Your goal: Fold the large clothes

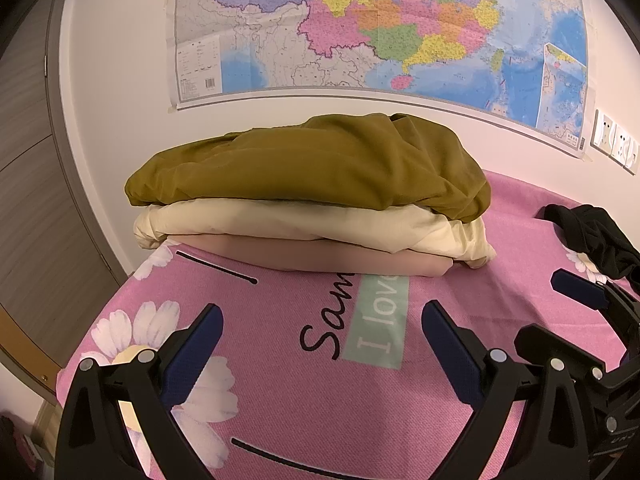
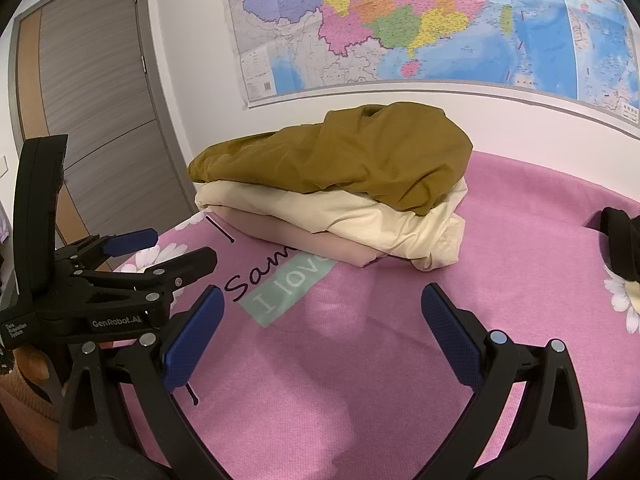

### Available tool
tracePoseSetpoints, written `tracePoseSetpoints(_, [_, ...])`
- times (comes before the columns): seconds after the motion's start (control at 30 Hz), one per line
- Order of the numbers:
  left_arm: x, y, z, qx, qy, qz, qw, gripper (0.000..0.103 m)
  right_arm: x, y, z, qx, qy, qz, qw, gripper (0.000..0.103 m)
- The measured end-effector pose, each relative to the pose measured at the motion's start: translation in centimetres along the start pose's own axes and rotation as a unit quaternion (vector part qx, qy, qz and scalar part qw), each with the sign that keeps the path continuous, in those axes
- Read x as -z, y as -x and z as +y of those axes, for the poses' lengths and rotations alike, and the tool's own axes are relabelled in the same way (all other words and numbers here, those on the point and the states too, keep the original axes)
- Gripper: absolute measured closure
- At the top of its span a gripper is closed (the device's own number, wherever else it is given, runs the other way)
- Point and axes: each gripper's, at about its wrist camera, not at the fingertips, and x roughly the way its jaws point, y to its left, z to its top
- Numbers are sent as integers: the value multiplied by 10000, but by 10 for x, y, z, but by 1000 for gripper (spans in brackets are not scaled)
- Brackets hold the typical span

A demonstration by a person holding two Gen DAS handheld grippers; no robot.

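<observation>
A stack of folded clothes sits at the far side of the pink bed cover: an olive garment on top, a cream one under it, a beige-pink one at the bottom. The stack also shows in the right wrist view, olive garment on top. A crumpled black garment lies at the right, its edge in the right wrist view. My left gripper is open and empty above the cover. My right gripper is open and empty beside it.
A large wall map hangs behind the bed. A grey wardrobe door stands at the left. Wall sockets are at the far right. The cover bears daisy prints and lettering.
</observation>
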Motion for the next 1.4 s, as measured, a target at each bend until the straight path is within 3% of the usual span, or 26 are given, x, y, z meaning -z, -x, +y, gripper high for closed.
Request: tracePoseSetpoints(1.4, [3, -4, -2, 61, -100, -7, 9999, 7, 2, 0, 0, -1, -78, 15, 10000, 6])
